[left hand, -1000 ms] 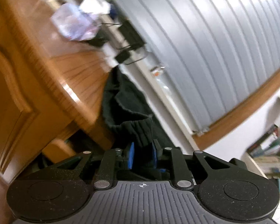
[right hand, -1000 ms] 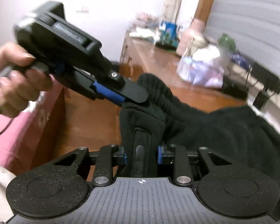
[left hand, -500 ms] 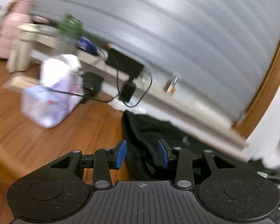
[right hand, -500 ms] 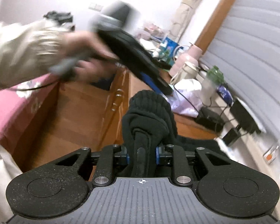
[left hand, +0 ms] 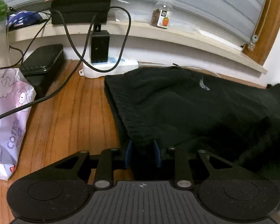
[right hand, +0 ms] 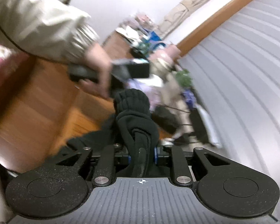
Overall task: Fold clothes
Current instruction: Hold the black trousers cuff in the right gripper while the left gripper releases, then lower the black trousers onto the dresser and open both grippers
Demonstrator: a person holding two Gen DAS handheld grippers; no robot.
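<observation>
A black knitted garment (left hand: 186,108) lies spread on the wooden table (left hand: 69,115) below the window sill. My left gripper (left hand: 142,153) sits at its ribbed near edge. Its jaws are closing, and the cloth fills the gap between the blue pads (left hand: 129,154). In the right wrist view, my right gripper (right hand: 141,155) is raised and tilted, its jaws tightening on a bunched roll of the same garment (right hand: 134,115), which sticks up past the fingers. Beyond that bunch, a hand (right hand: 97,74) in a beige sleeve holds the left gripper's body, which is blurred.
A pack of cotton tissues (left hand: 7,123) stands at the left of the table, with a black case (left hand: 43,61) behind it. A white power strip (left hand: 110,68) with a charger and loose cables lies by the wall. A small jar (left hand: 162,15) stands on the sill.
The left gripper swung across the table, opened over the garment, then narrowed again around its hem. The right gripper rose and rolled with its bunch of cloth still held.
</observation>
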